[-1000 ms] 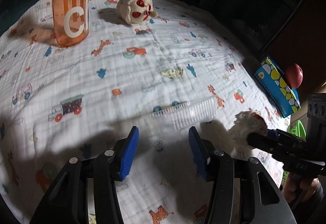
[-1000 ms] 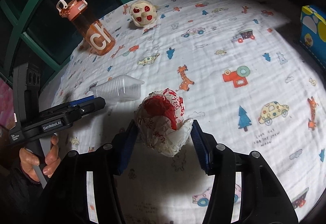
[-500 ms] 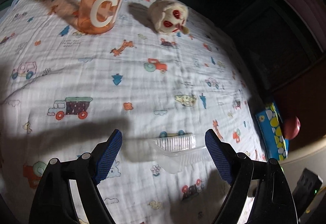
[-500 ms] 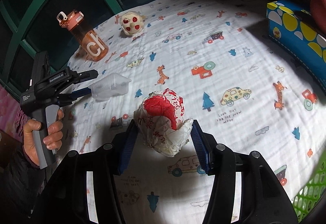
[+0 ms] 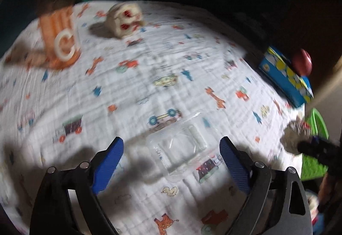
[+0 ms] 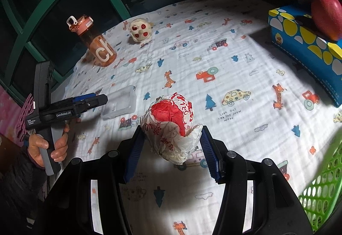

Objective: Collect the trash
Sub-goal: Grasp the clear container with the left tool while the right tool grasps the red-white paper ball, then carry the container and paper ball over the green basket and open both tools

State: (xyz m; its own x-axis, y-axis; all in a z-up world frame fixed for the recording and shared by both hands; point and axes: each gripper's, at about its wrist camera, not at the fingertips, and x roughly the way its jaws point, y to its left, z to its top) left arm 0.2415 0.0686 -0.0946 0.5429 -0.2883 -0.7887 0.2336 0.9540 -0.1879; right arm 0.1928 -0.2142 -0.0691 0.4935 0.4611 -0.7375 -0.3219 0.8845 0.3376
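**Wrapper gripped, clear tray lying free**

The right claw (image 6: 172,150) is clenched on a crumpled red-and-white wrapper (image 6: 171,126), held above the patterned cloth (image 6: 235,77) near the green basket (image 6: 320,192). The left claw (image 5: 171,160) has just been spreading its jaws and stands released, its blue pads either side of a clear plastic tray (image 5: 181,145) without touching it. The tray lies on the cloth. An orange bottle (image 6: 96,44) stands far back.
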